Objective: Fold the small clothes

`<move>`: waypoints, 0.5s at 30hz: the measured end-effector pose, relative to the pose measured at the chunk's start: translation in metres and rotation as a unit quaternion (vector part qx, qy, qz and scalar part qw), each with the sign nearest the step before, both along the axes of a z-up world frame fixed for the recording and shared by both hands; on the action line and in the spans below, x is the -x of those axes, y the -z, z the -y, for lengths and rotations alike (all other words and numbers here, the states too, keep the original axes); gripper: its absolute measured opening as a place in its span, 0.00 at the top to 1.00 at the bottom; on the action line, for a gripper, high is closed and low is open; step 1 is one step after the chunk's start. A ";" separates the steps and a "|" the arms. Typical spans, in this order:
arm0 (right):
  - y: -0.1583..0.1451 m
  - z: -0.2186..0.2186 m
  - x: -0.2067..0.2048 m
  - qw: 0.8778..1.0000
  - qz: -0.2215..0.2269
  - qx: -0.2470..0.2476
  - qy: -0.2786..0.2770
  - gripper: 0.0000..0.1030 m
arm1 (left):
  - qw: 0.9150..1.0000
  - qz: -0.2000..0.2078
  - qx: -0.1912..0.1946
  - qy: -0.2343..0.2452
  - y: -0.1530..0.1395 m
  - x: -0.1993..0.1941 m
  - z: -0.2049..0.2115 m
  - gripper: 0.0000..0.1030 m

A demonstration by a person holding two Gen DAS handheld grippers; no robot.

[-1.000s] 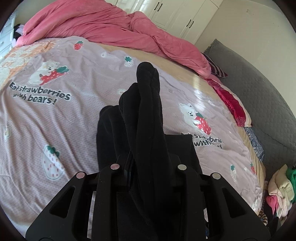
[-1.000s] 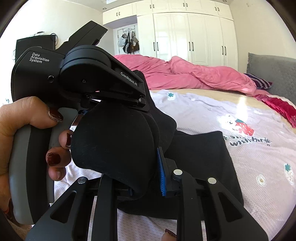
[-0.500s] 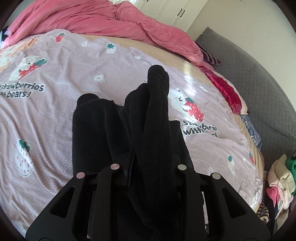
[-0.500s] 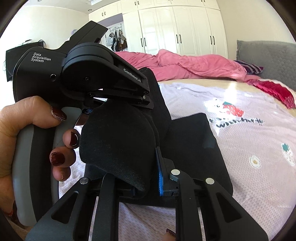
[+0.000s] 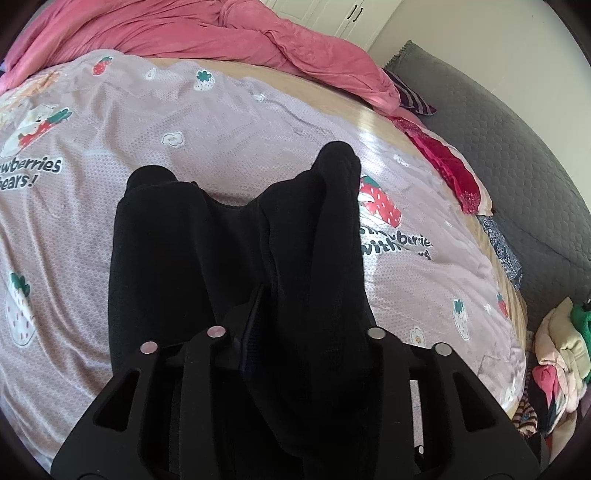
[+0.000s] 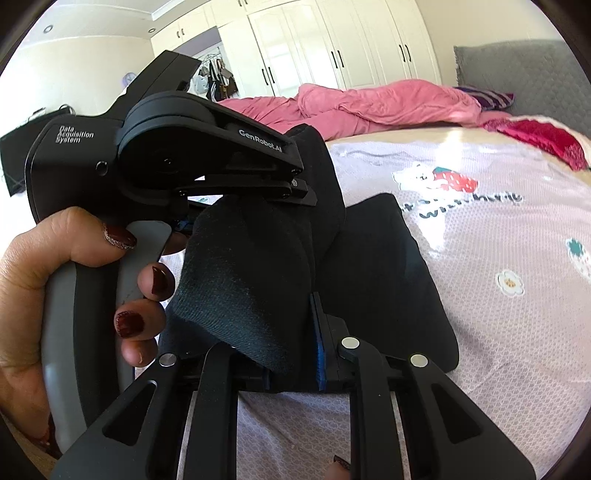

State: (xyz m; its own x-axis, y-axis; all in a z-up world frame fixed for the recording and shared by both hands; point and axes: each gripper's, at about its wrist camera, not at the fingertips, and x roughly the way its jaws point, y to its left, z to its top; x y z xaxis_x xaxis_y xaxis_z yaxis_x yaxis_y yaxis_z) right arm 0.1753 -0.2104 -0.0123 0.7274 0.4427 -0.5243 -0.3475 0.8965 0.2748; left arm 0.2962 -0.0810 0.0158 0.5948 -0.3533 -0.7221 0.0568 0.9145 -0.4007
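Observation:
A small black garment [image 5: 177, 251] lies partly on the lilac strawberry-print bedsheet [image 5: 92, 155]. My left gripper [image 5: 295, 325] is shut on a bunched edge of it, and the cloth stands up in a fold over the fingers. In the right wrist view my right gripper [image 6: 291, 354] is shut on another edge of the black garment [image 6: 376, 258], close beside the left gripper's body [image 6: 207, 155], which a hand holds. The fingertips are hidden by cloth.
A crumpled pink duvet [image 5: 207, 33] lies at the far side of the bed. Red cloth [image 5: 447, 170] and a grey headboard cushion [image 5: 517, 155] are to the right. A pile of clothes [image 5: 557, 354] sits off the bed's right edge. White wardrobes [image 6: 354, 48] stand behind.
Both grippers have carried the held garment edges forward and down over the bed. The lifted fold has dropped lower and more of the black cloth now spreads out on the sheet.

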 end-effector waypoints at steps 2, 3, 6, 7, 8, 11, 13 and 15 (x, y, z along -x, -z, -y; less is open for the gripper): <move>0.003 0.006 0.000 1.000 -0.011 -0.013 0.002 0.85 | 1.000 -0.001 0.005 0.006 0.000 0.000 0.002 0.64; 0.004 0.008 0.000 1.000 -0.015 -0.018 0.003 0.85 | 1.000 0.000 0.006 0.009 0.000 0.001 0.003 0.63; 0.009 0.017 0.000 0.999 -0.034 -0.035 0.010 0.84 | 0.999 0.007 0.029 0.017 -0.002 0.005 0.003 0.47; 0.011 0.020 0.000 0.998 -0.041 -0.042 0.014 0.83 | 0.999 0.010 0.035 0.018 -0.004 0.006 0.002 0.44; 0.015 0.025 -0.001 0.997 -0.053 -0.053 0.016 0.83 | 0.999 0.012 0.036 0.021 -0.005 0.007 0.002 0.44; 0.024 0.040 -0.003 0.992 -0.086 -0.082 0.029 0.78 | 0.999 0.030 0.011 0.012 -0.011 0.014 -0.001 0.44; 0.030 0.050 -0.004 0.988 -0.109 -0.107 0.034 0.70 | 0.999 0.036 0.008 -0.003 -0.012 0.019 -0.012 0.44; 0.034 0.060 -0.003 0.981 -0.130 -0.139 0.028 0.70 | 0.999 0.037 -0.002 -0.016 -0.010 0.024 -0.021 0.44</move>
